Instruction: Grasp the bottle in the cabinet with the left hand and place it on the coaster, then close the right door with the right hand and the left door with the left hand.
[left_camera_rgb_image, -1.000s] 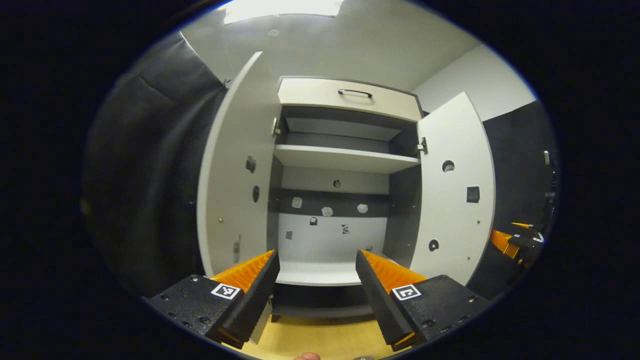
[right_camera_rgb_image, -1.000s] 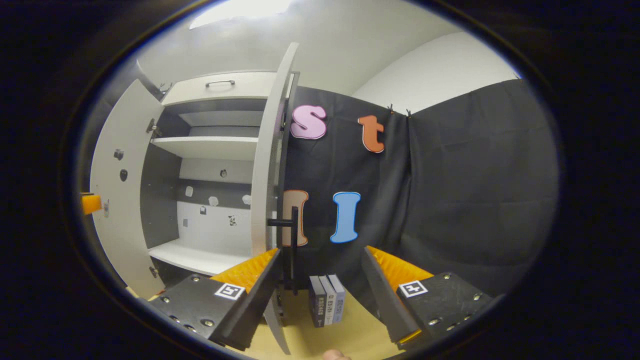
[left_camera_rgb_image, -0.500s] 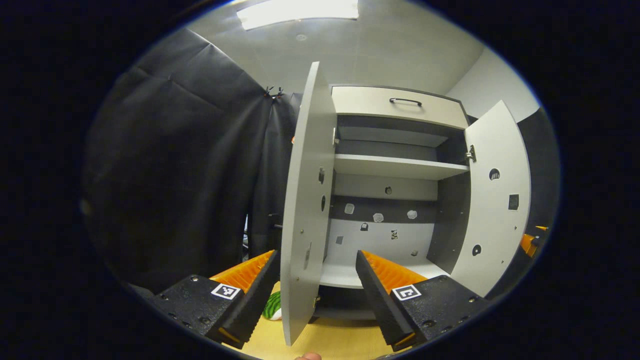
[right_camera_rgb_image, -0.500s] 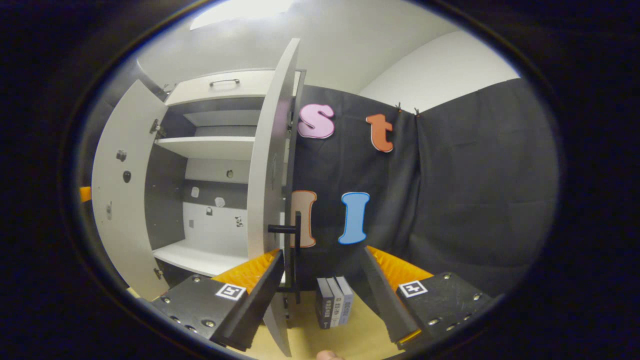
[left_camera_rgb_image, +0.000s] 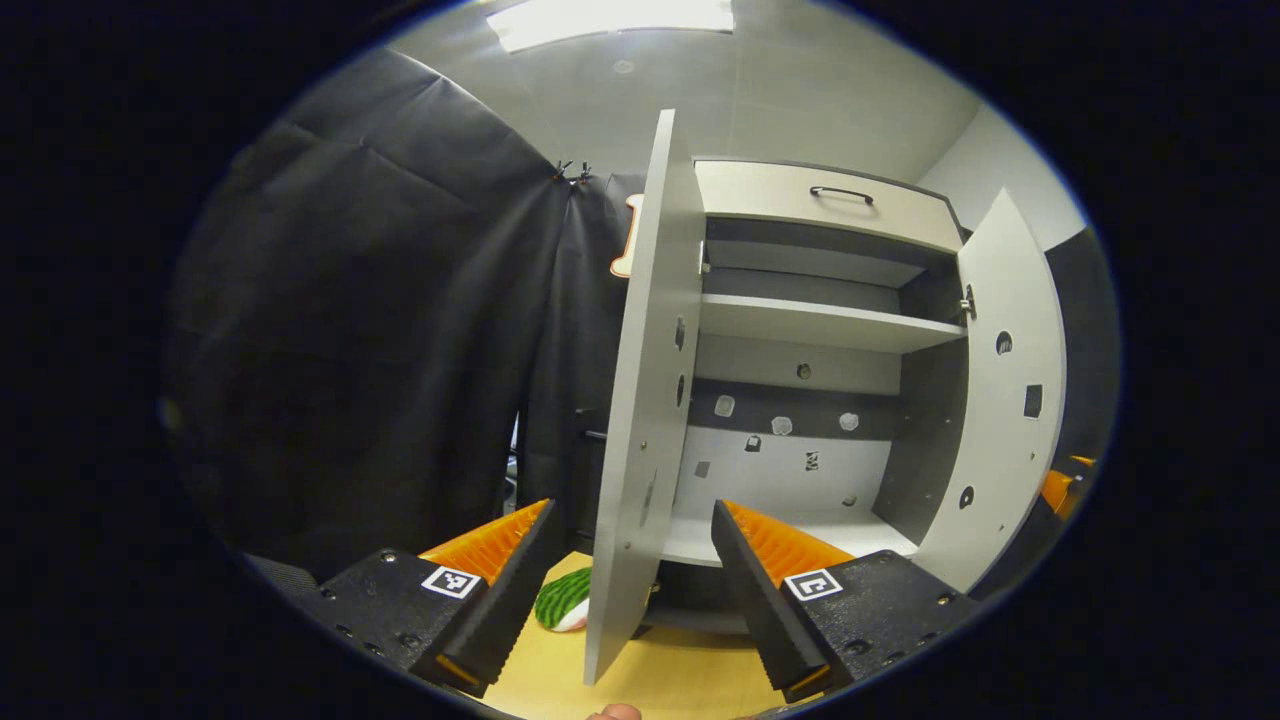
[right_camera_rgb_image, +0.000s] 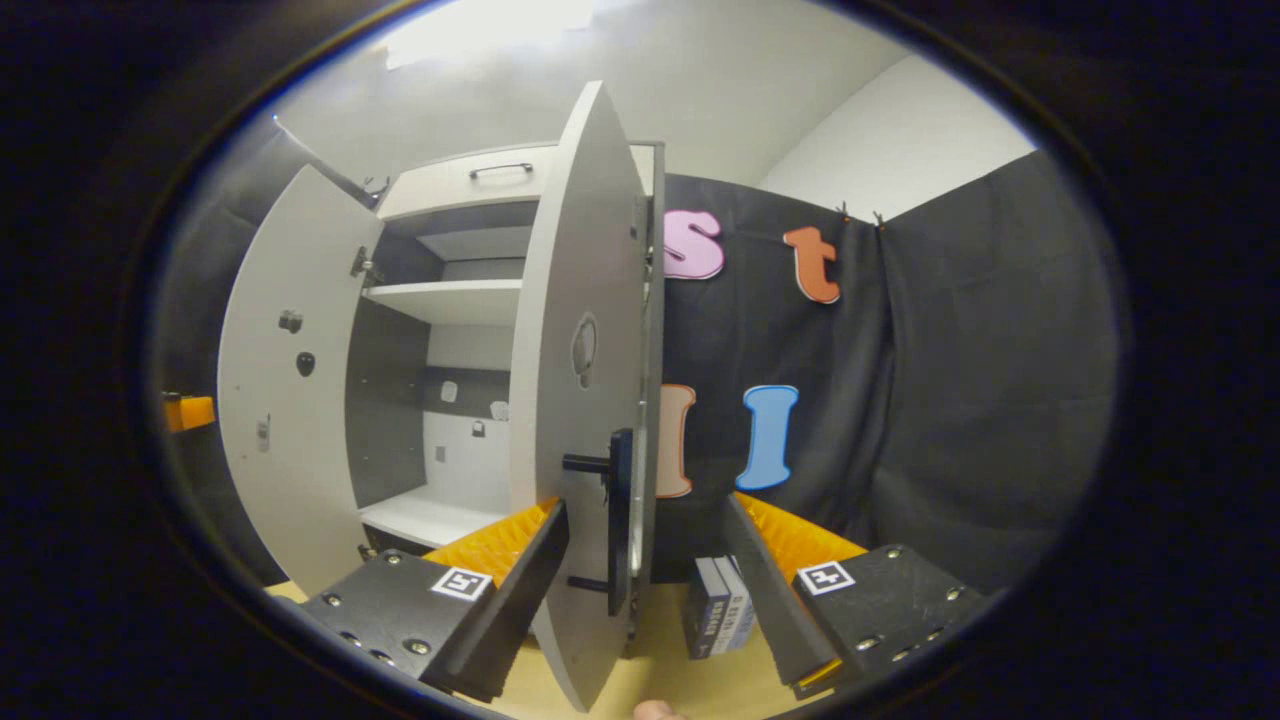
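Right gripper view: right tool (right_camera_rgb_image: 645, 560) released, straddling edge of white cabinet's right door (right_camera_rgb_image: 575, 400) beside black handle (right_camera_rgb_image: 617, 520); push steadily toward cabinet until flush; bottle unseen

**Door edges stand in the gap of both jaws**

In the left gripper view, the left door (left_camera_rgb_image: 640, 400) stands edge-on between the spread jaws, blocking the straight path; room lies to its right, over the bare lower shelf (left_camera_rgb_image: 790, 535). A green striped thing (left_camera_rgb_image: 565, 600), perhaps the coaster, sits on the tabletop (left_camera_rgb_image: 670, 685) just left of that door. In the right gripper view, the right door (right_camera_rgb_image: 580, 400) and its handle (right_camera_rgb_image: 615, 520) stand between the jaws, books (right_camera_rgb_image: 720, 620) near its right
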